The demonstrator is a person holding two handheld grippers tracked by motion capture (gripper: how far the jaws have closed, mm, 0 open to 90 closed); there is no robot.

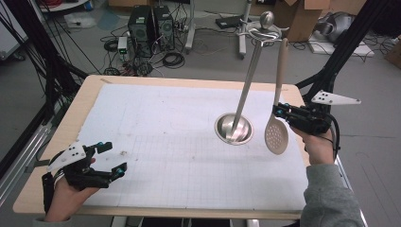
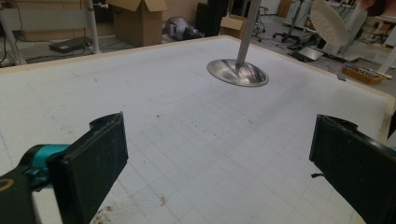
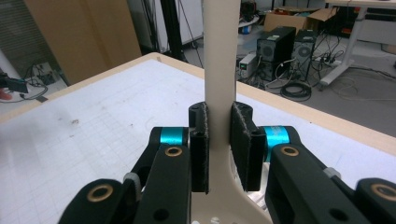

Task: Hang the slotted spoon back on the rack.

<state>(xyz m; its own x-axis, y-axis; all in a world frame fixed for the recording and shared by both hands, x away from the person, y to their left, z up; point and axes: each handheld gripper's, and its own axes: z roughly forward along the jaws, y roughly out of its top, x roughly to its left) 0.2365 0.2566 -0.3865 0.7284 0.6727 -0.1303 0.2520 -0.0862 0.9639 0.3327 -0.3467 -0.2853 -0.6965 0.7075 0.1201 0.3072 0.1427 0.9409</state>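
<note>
Jaws of right gripper (image 3: pixel 218 140) clamp skimmer (image 1: pixel 277 135) beside, seemingly clear of, stand (image 1: pixel 234 128); left gripper (image 1: pixel 112 158) gapes empty.

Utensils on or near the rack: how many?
1: a beige slotted spoon, clamped at its handle by the right claw beside the steel rack. The rack's top hooks show no other utensil.

The right claw (image 3: pixel 218 147) clamps both black pads on the beige handle of a slotted spoon (image 3: pixel 219 56), which rises upright. Behind lies the white-topped bench (image 3: pixel 93 116); computer towers (image 3: pixel 289 46) stand on the floor.
</note>
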